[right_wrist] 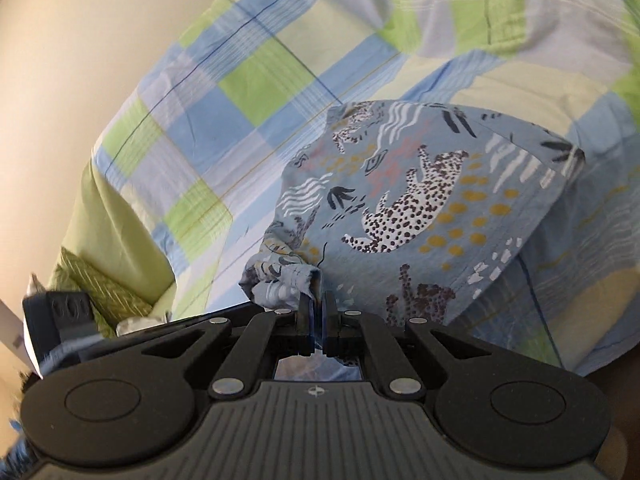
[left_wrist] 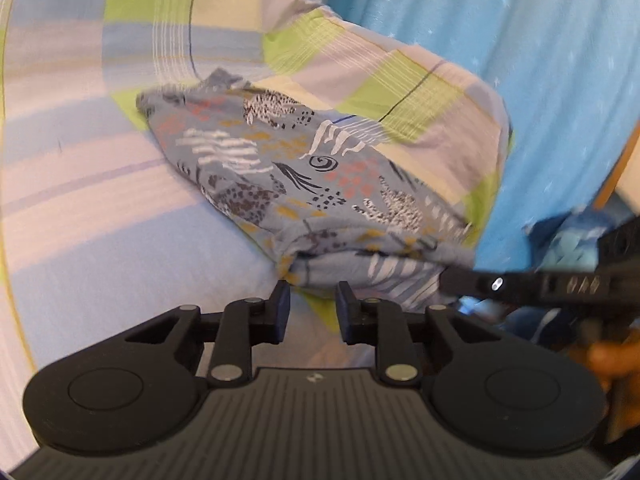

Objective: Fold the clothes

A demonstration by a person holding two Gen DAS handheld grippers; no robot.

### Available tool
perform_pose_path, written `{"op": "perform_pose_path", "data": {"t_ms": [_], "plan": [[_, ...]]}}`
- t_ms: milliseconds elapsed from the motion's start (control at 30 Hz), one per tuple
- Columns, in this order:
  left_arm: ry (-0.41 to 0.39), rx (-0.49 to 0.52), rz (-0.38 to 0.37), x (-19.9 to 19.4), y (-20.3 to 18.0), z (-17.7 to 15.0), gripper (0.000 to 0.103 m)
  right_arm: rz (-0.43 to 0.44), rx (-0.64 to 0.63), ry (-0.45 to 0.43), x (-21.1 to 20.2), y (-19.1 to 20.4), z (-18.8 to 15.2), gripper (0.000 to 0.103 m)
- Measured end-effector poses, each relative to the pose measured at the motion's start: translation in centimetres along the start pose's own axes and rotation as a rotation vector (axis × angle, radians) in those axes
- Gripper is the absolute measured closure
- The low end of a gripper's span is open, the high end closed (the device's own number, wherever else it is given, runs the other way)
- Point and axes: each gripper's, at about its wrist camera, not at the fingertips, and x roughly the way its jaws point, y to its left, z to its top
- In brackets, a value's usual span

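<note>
A grey-blue garment (left_wrist: 304, 176) printed with spotted cats, orange dots and white stripes lies partly folded on the checked bedsheet (left_wrist: 88, 208). My left gripper (left_wrist: 313, 297) is open just short of the garment's near edge, with nothing between its fingers. The right gripper's black body (left_wrist: 532, 282) reaches in from the right against that same edge. In the right wrist view my right gripper (right_wrist: 318, 312) is shut on a bunched edge of the garment (right_wrist: 416, 200), which spreads out ahead of it.
A pillow (left_wrist: 420, 92) in the same blue, green and lilac check lies behind the garment. A bright blue cloth (left_wrist: 540, 60) hangs to the right. A cream wall (right_wrist: 60, 80) borders the bed on the left of the right wrist view.
</note>
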Motion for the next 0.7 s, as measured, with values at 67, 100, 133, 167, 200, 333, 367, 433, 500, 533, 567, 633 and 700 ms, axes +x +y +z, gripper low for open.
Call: {"op": "perform_pose_path", "data": {"t_ms": [67,100,133,167,200,333,367,433,500,533,567,633,700], "plan": [[0.013,-0.017,-0.02,0.3,0.1,0.1,0.076,-0.003,0.014,-0.008,0.0,-0.2,0.1,0.1],[0.02,-0.034,-0.035,0.5,0.3,0.2,0.072,-0.004,0.022,-0.011,-0.1,-0.3,0.1,0.1],[0.021,-0.053,-0.046,0.7,0.5,0.3,0.067,-0.009,0.024,-0.019,-0.1,-0.4,0.2,0.099],[0.016,-0.075,-0.053,0.8,0.7,0.5,0.067,-0.019,0.021,-0.027,-0.2,-0.4,0.2,0.094],[0.01,-0.101,-0.064,0.9,1.1,0.7,0.067,-0.028,0.017,-0.027,-0.3,-0.4,0.2,0.091],[0.007,-0.156,-0.082,1.9,1.9,1.7,0.069,-0.058,-0.011,-0.02,-0.3,-0.2,0.1,0.089],[0.009,-0.163,-0.082,2.2,2.0,1.9,0.07,-0.065,-0.023,-0.023,-0.5,0.0,0.0,0.088],[0.017,-0.169,-0.081,2.7,2.3,2.1,0.07,-0.084,-0.043,-0.032,-1.0,0.4,-0.3,0.085],[0.024,-0.17,-0.079,3.1,2.4,2.2,0.07,-0.11,-0.09,-0.035,-1.5,1.1,-0.9,0.081],[0.027,-0.168,-0.077,3.3,2.4,2.3,0.07,-0.116,-0.127,-0.025,-1.6,1.7,-1.3,0.08],[0.029,-0.165,-0.076,3.4,2.4,2.3,0.07,-0.119,-0.169,-0.01,-1.7,2.3,-1.9,0.08],[0.034,-0.157,-0.075,3.6,2.5,2.3,0.07,-0.131,-0.255,0.033,-1.5,3.5,-3.0,0.077],[0.036,-0.156,-0.074,3.7,2.6,2.3,0.07,-0.153,-0.327,0.093,-0.4,4.1,-3.9,0.072]]}}
